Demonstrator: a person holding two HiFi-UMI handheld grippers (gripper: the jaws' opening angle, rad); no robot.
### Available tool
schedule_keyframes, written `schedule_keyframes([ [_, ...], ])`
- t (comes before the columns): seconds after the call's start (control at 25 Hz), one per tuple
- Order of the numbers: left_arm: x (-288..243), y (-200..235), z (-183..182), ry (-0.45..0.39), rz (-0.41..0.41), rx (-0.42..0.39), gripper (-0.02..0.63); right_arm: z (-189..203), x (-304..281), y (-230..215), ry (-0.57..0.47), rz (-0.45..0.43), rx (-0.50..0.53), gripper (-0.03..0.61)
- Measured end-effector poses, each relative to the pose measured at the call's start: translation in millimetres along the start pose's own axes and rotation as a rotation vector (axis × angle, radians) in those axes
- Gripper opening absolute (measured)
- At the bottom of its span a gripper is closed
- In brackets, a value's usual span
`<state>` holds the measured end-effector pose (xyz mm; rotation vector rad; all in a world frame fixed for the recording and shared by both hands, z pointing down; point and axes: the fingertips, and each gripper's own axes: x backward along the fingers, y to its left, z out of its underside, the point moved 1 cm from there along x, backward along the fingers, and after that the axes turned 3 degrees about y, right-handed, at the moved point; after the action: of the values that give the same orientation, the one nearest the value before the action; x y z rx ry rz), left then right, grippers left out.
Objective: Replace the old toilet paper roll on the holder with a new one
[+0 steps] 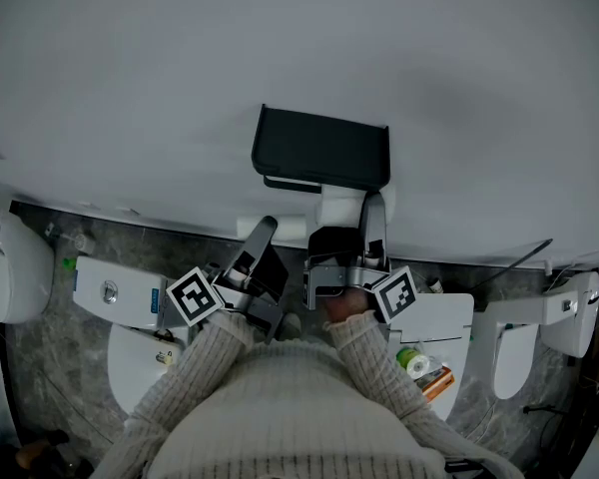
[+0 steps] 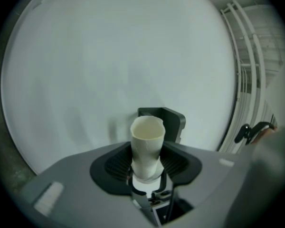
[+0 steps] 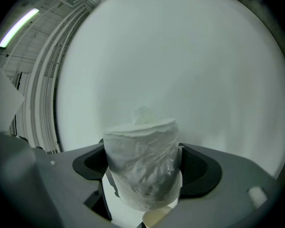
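A dark toilet paper holder [image 1: 320, 152] hangs on the pale wall, and it also shows behind the tube as a dark bracket [image 2: 167, 120]. My left gripper [image 1: 264, 232] [image 2: 146, 161] is shut on an empty cardboard tube [image 2: 147, 145], which stands up between the ribbed pads. My right gripper [image 1: 355, 212] [image 3: 142, 174] is shut on a new white toilet paper roll [image 3: 143, 163] [image 1: 337, 208] in a thin wrapper. Both grippers point at the wall just below the holder, side by side.
Several white toilets stand on the grey stone floor: one lower left [image 1: 120, 292], one lower right [image 1: 442, 319], another far right [image 1: 544, 312]. A small green roll [image 1: 411, 358] lies on the right tank. White railings [image 2: 249, 70] run along the wall's edge.
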<state>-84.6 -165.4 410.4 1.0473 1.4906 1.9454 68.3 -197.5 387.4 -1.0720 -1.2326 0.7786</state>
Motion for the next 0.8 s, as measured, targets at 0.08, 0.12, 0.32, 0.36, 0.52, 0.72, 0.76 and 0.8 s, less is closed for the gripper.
schedule_keyframes([
  [0.08, -1, -2, 0, 0.003, 0.007, -0.003, 0.179, 1, 1, 1, 0.007, -0.002, -0.002, 0.442],
  [0.12, -1, -2, 1, 0.005, 0.010, -0.003, 0.180, 2, 2, 1, 0.011, -0.004, -0.003, 0.443],
  [0.32, 2, 0, 1, 0.002, 0.007, 0.013, 0.180, 7, 2, 0, 0.029, -0.008, -0.007, 0.440],
  [0.36, 3, 1, 1, 0.001, 0.005, 0.015, 0.181, 8, 2, 0, 0.034, -0.007, -0.005, 0.440],
  [0.52, 2, 0, 1, -0.004, 0.003, 0.012, 0.180, 11, -1, 1, 0.072, 0.000, 0.026, 0.432],
  [0.72, 3, -1, 1, -0.007, 0.004, 0.011, 0.181, 16, -3, 2, 0.137, 0.007, 0.080, 0.428],
  [0.76, 3, -1, 1, -0.008, 0.004, 0.011, 0.181, 17, -5, 2, 0.153, 0.007, 0.089, 0.428],
  [0.8, 3, -1, 1, -0.009, 0.004, 0.011, 0.181, 19, -6, 2, 0.167, 0.006, 0.095, 0.428],
])
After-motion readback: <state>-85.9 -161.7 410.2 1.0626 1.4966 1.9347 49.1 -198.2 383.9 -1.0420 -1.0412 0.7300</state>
